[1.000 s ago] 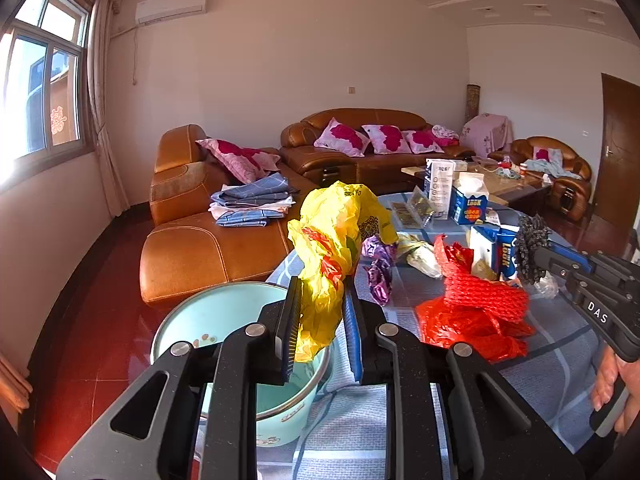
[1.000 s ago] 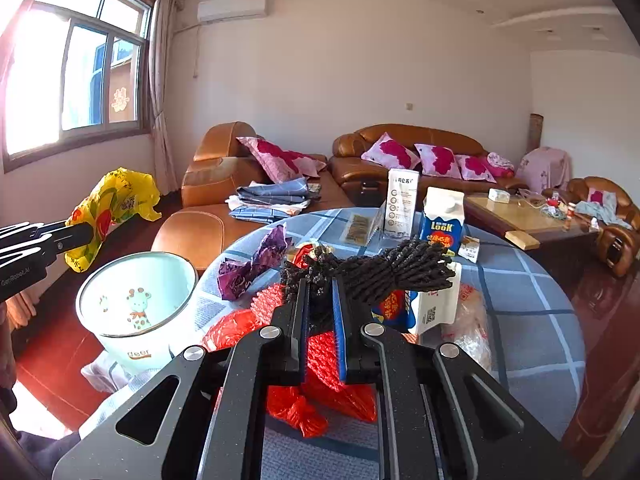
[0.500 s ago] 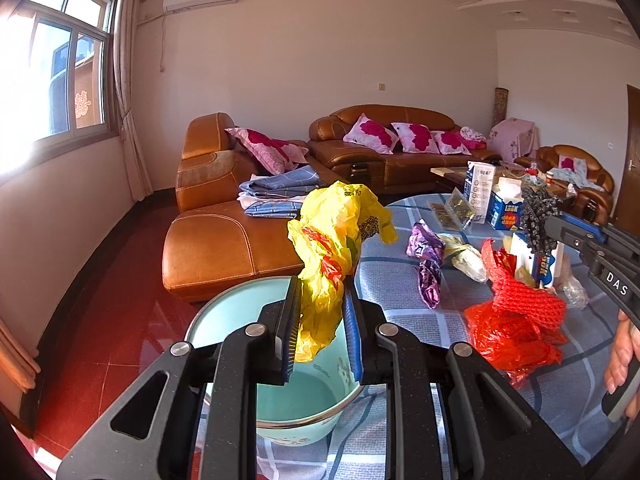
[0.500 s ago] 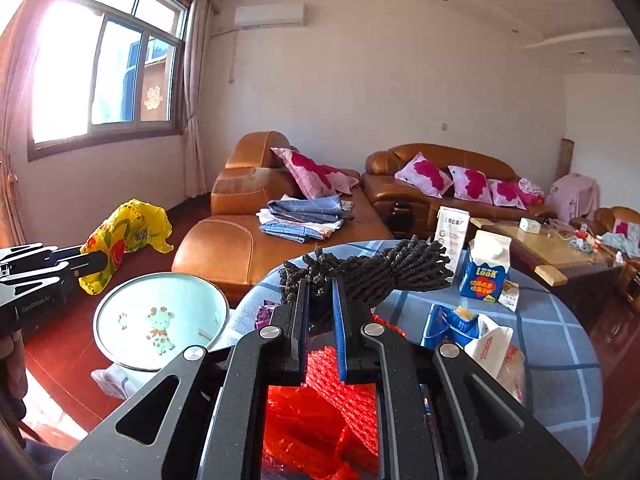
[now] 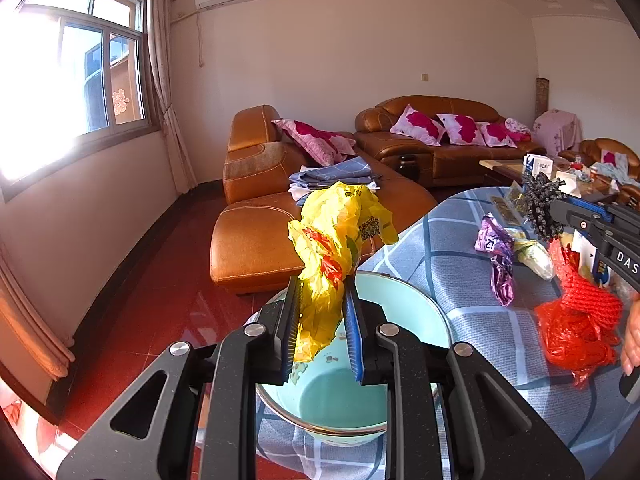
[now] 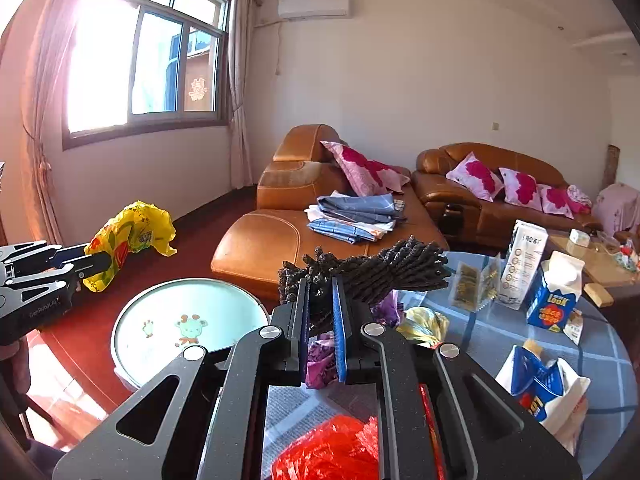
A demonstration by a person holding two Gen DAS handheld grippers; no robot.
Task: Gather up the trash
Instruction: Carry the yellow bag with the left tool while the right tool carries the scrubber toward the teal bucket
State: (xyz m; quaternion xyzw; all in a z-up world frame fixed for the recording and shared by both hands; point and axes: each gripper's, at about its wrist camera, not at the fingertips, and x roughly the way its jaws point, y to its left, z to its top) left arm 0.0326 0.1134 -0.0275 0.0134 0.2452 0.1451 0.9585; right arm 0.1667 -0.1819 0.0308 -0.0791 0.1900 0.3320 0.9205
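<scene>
The left claw (image 5: 322,320) is clenched on a crumpled yellow plastic bag (image 5: 336,240), which sticks up from between its pads, above the pale green basin (image 5: 404,312) at the bench (image 5: 460,264) edge. The right claw (image 6: 320,308) grips a black mesh bundle (image 6: 372,268) that fans out rightward past its tips.

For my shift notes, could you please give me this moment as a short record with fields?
left gripper: shut on yellow plastic bag, above the bin
right gripper: shut on black mesh bundle
bin: light blue bin, at the table's edge, no trash visible inside
table: purple wrapper, red net bag, blue milk carton
</scene>
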